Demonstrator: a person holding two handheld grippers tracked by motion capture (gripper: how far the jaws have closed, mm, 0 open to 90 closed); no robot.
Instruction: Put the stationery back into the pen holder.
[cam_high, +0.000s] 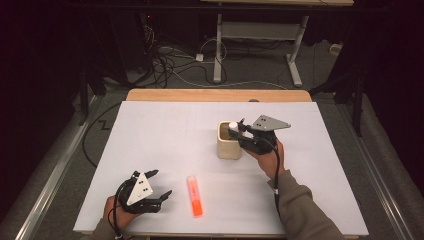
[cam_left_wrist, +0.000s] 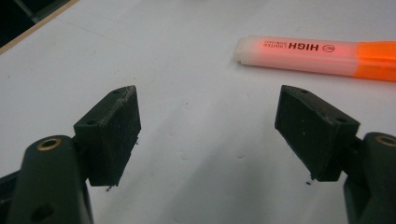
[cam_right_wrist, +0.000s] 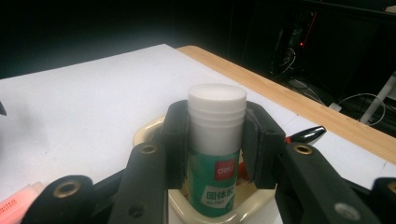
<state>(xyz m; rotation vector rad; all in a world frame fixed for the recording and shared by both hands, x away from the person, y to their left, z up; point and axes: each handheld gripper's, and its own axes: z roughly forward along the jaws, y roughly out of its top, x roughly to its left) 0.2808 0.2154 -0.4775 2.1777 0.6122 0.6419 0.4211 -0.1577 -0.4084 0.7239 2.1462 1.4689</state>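
High view: white table (cam_high: 165, 150), cables on floor (cam_high: 175, 60).

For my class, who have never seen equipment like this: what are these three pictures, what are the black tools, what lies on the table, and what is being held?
A person sits at a white table and works a hand-held clamp with two black jaws in each hand. The high view looks down from above; the other two come from small cameras riding on each clamp, looking along its jaws.

The right gripper is closed around a glue stick with a white cap and green label, which stands in a cream cup. The left gripper is open and holds nothing; it rests near the table's front edge. An orange highlighter lies flat between the two hands, apart from both.
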